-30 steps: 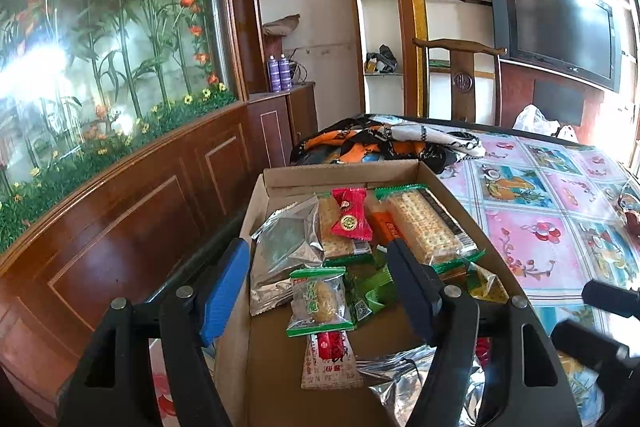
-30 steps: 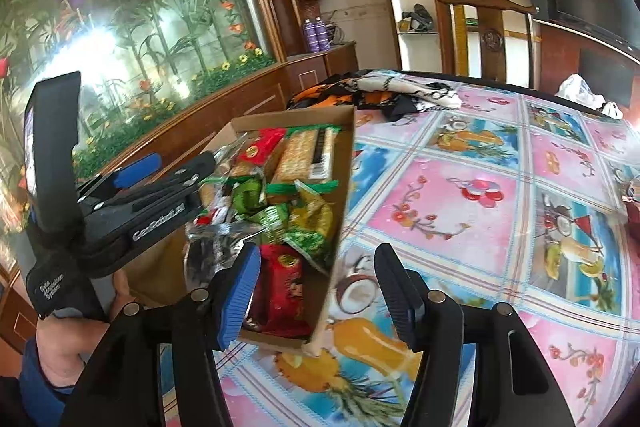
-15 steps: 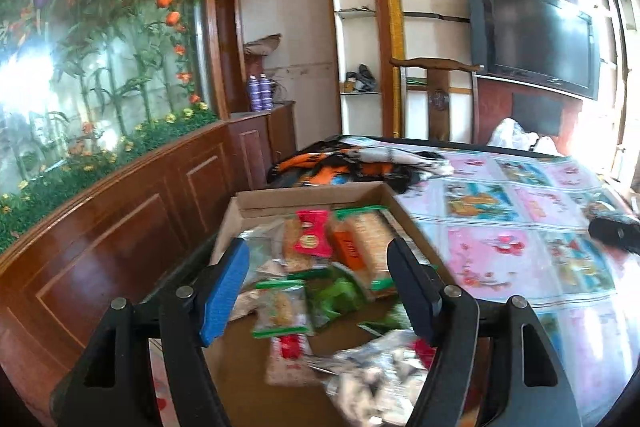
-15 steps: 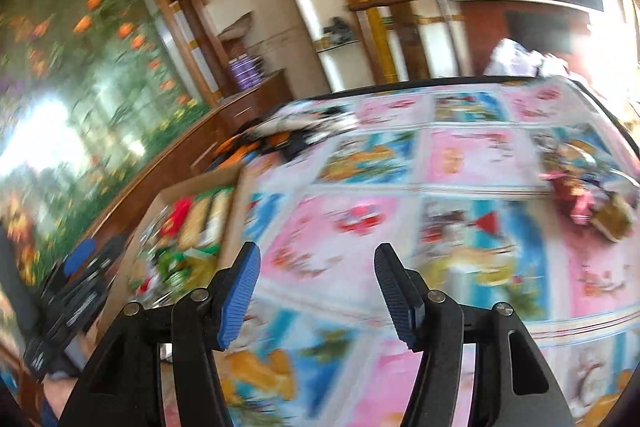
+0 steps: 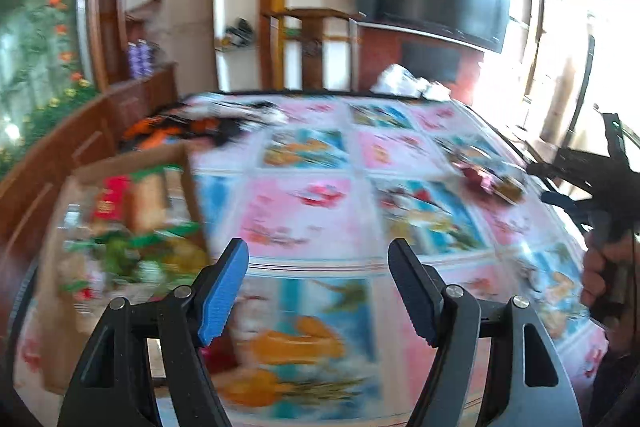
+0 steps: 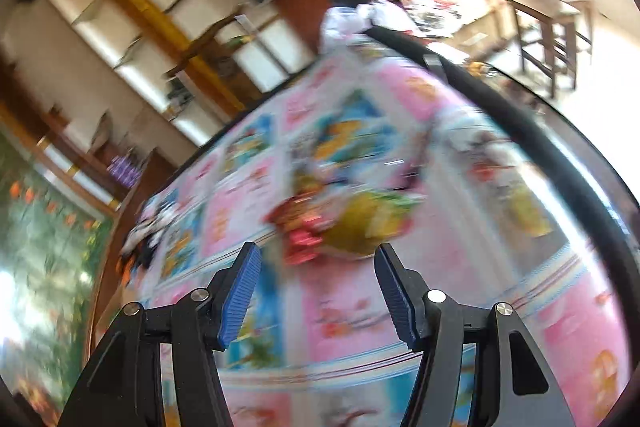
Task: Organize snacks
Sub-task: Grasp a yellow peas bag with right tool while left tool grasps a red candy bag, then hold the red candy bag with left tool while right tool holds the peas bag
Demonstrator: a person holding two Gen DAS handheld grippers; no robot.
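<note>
Left gripper (image 5: 318, 291): jaws apart, nothing between the pads. Beneath it lies the tablecloth (image 5: 304, 211), patterned in pink and blue picture squares

Cardboard box (image 5: 60, 327): at the 9 o'clock side of the left wrist view, resting on the tablecloth. It holds mixed snack packets (image 5: 132, 227); red, green and tan wrappers are discernible, but motion blur prevents finer identification

Right gripper (image 6: 318, 291): jaws apart, nothing between the pads. In the right wrist view the whole scene appears tilted

Loose snack pile (image 6: 348, 223): on the tablecloth at 12 o'clock from the right gripper, just beyond the fingertips and not touching them. Red and yellow-green wrappers are visible; the count cannot be told owing to blur. In the left wrist view the same pile (image 5: 488, 179) sits at 2 o'clock, well apart from the cardboard box

A person's hand (image 5: 604, 275) grips the right gripper's handle at the 3 o'clock edge of the left wrist view

Background: a wall-mounted television (image 5: 432, 3) at 12 o'clock, a wooden chair (image 5: 312, 47) behind the table's far edge, and a floral wall mural (image 5: 36, 39) at 10 o'clock
</note>
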